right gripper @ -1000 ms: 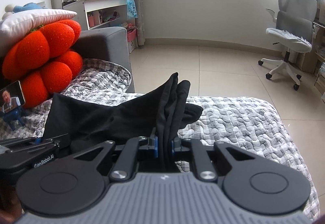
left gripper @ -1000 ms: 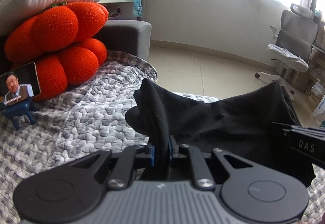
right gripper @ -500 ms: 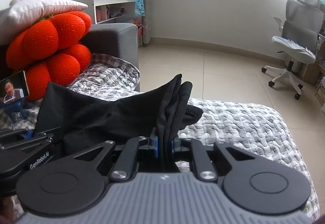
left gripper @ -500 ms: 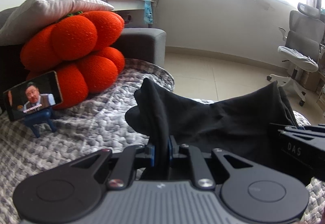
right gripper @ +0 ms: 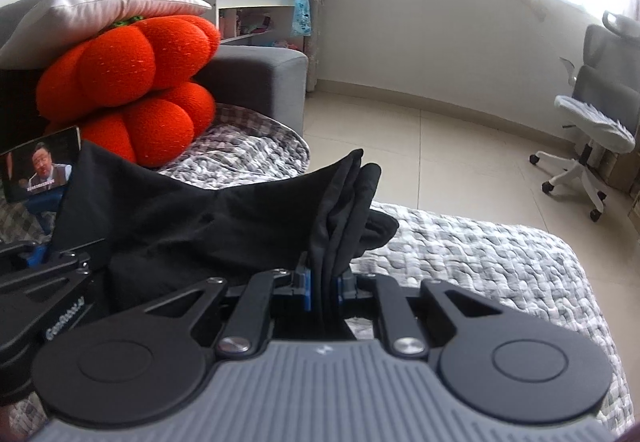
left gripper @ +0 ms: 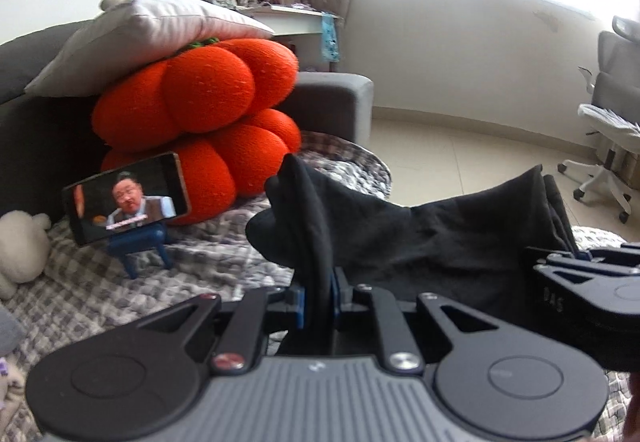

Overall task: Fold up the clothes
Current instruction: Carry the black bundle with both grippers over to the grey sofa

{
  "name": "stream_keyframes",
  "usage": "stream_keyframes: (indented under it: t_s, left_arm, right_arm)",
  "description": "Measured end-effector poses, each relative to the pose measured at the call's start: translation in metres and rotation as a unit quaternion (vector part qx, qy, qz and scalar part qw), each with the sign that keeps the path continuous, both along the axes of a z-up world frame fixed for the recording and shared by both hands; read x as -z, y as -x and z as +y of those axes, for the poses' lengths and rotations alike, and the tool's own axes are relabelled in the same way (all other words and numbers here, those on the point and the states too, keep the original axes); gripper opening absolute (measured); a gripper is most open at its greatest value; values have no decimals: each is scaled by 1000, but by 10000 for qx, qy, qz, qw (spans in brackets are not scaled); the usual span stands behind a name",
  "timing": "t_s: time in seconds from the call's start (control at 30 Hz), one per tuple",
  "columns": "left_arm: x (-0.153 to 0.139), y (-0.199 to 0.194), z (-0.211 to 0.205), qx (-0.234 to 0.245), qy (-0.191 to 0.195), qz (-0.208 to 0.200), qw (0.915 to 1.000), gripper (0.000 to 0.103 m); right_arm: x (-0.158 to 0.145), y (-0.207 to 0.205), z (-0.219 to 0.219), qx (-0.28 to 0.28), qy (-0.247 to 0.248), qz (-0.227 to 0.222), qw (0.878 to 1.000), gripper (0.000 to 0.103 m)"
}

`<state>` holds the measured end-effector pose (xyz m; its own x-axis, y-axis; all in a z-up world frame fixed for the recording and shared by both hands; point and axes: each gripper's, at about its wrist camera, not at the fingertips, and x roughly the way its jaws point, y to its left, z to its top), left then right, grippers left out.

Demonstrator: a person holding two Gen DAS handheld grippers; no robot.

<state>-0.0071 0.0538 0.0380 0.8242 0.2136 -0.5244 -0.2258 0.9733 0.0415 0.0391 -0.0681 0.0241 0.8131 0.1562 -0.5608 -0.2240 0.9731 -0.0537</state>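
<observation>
Grippers first: your left gripper (left gripper: 318,296) is pinched tight on one bunched end of a black garment (left gripper: 420,238), and your right gripper (right gripper: 322,292) is clamped the same way on the other end, blue pads hard against the cloth on both sides. Between the two, the garment hangs as a dark sling above the grey-and-white quilted blanket (right gripper: 480,254) that covers the sofa seat, sagging at its middle and rising to a gathered peak at each grip.

To do this carry well, you would keep both tools level with each other and hold the span taut enough that the middle does not drag or crease, then lower the far edge first so the cloth lies flat before either grip lets go. Uneven height would likely skew the fold line.

Seen up close, the fabric is matte, soft and thin, layered several times at the right-hand pinch, with no print or seam clearly visible. An orange pumpkin cushion (left gripper: 208,113) and a phone on a blue stand (left gripper: 128,197) sit beyond, near the left end.
</observation>
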Motion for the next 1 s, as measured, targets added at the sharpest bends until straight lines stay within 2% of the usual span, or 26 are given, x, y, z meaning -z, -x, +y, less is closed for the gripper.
stream_keyframes:
  t_s: [0.23,0.57,0.77,1.0]
  left_arm:
    - [-13,16,27,-378,-58,-128,9992,12]
    - [-16,61,100,-1154,-38,-45,9933,12]
    - [-24,99,154,-1767,-30,-25,9843,12]
    - [-33,144,212,-2525,-23,-25,9676,12]
  right_arm:
    - [-11,8,35,-262,37,-139,9996,13]
    - [-17,32,115,-1056,-19,-160,9943,13]
    - [-29,61,174,-1794,-47,-261,9834,13]
    - [-32,90,241,-2587,-141,-246,9656,13]
